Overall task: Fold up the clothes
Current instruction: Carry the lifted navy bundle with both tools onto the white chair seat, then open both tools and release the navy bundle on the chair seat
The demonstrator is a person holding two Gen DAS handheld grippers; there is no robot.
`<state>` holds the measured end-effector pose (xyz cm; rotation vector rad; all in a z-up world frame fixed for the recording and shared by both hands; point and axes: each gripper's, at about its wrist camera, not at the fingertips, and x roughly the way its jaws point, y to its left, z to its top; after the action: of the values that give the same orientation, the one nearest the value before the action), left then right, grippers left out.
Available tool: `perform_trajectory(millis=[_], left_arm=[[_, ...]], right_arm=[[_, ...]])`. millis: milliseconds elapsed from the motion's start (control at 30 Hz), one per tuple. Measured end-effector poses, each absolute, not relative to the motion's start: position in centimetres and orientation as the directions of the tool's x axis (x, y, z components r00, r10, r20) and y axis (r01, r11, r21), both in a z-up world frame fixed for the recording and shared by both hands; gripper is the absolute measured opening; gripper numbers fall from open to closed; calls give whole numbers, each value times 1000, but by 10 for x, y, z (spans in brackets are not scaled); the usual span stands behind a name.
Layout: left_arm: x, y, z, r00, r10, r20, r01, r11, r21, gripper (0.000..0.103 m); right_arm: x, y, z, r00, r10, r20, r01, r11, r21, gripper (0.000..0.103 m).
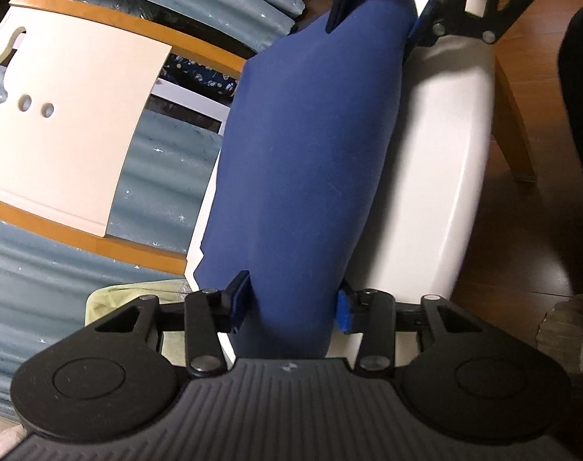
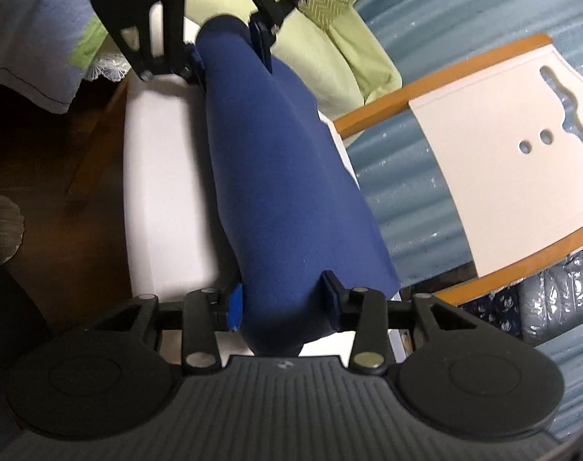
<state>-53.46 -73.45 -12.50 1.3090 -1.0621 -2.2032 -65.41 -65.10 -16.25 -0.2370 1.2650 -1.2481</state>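
Cloth: long navy-blue folded fabric garment [image 1: 307, 146], stretched above white bench [image 1: 441, 161].
Left tool [image 1: 291, 307]: clamped on near end.
Right tool [image 2: 284, 303]: clamped on opposite end.
Axis: straight between tools, each equally near.

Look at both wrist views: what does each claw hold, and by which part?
Both hold the blue cloth, stretched between them over the white table. The left claw grips one end, the right claw the opposite end.

A white chair back [image 1: 68, 115] with two round holes stands before a blue-grey curtain [image 1: 168, 161]; pale green bedding [image 2: 353, 57] lies nearby.
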Motion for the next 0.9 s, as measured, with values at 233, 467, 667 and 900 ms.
perform_trajectory(millis=[233, 467, 667, 900], left_arm=[[-469, -716, -91, -537, -620, -572, 209, -755, 621, 56], [-471, -749, -63, -580, -601, -550, 519, -793, 319, 55], [-459, -759, -83, -573, -542, -615, 581, -798, 162, 52], [-468, -767, -98, -560, -568, -603, 569, -793, 218, 52]], right_arm=[[-657, -607, -127, -119, -808, -577, 741, 315, -594, 41], [-706, -599, -91, -27, -870, -493, 991, 41, -125, 40], [-723, -609, -118, 29, -843, -537, 991, -45, 124, 37], [-705, -607, -141, -2, -821, -572, 1000, -4, 3, 37]])
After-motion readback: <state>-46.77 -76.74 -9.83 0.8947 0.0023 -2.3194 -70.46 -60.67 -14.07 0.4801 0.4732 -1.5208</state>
